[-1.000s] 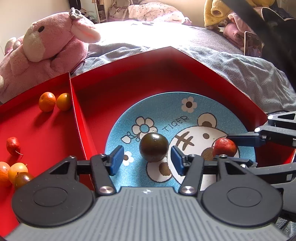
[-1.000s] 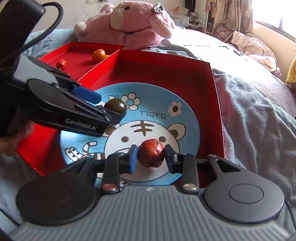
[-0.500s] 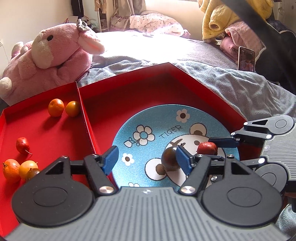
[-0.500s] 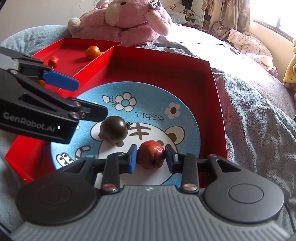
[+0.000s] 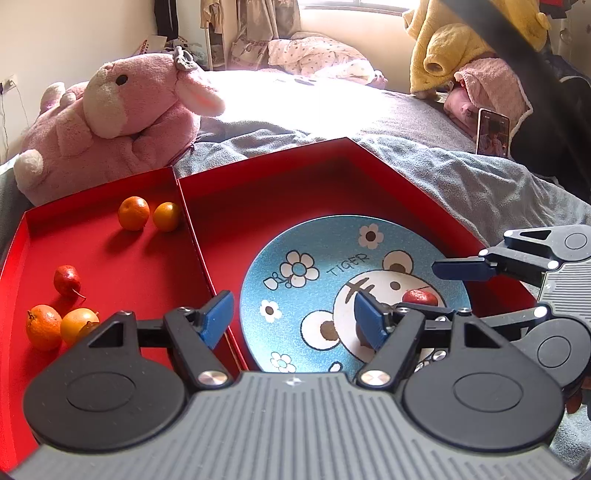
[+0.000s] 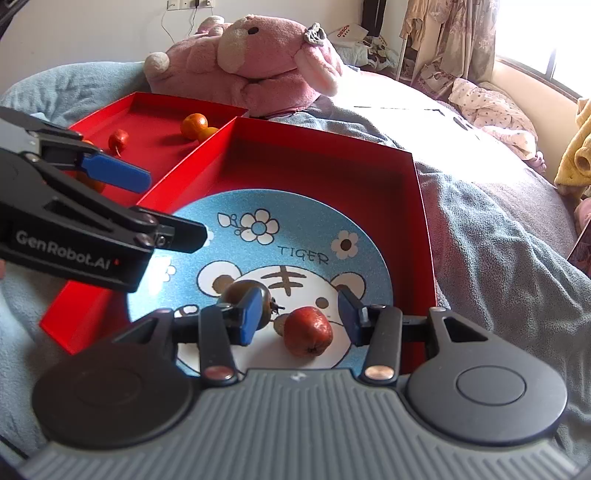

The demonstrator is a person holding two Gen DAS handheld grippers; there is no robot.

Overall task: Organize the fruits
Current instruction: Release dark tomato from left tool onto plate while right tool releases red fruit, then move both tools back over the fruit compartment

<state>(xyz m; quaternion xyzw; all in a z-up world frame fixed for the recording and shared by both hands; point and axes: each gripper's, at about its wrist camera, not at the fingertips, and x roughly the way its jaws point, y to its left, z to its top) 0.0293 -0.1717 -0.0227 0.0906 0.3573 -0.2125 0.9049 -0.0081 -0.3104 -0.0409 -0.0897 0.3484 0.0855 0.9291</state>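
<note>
Blankets covered the bed (image 6: 498, 236) under a red tray (image 6: 424, 221). Both the left tool (image 5: 291, 319) and right tool (image 6: 297, 314) were released. On the tiger plate (image 6: 314, 221), a red fruit (image 6: 307, 331) sat at 6 o'clock, beside a dark fruit (image 6: 236, 290).

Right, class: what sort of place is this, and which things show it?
Most likely a bedroom: the red tray sits on a blanket-covered bed, with a pink plush toy beside it and curtains by a window.

Sunlit bedroom
A grey-blanketed bed (image 5: 461, 177) under a bright window (image 5: 351, 5); pale wall (image 5: 74, 40), patterned curtains (image 6: 450, 40).
</note>
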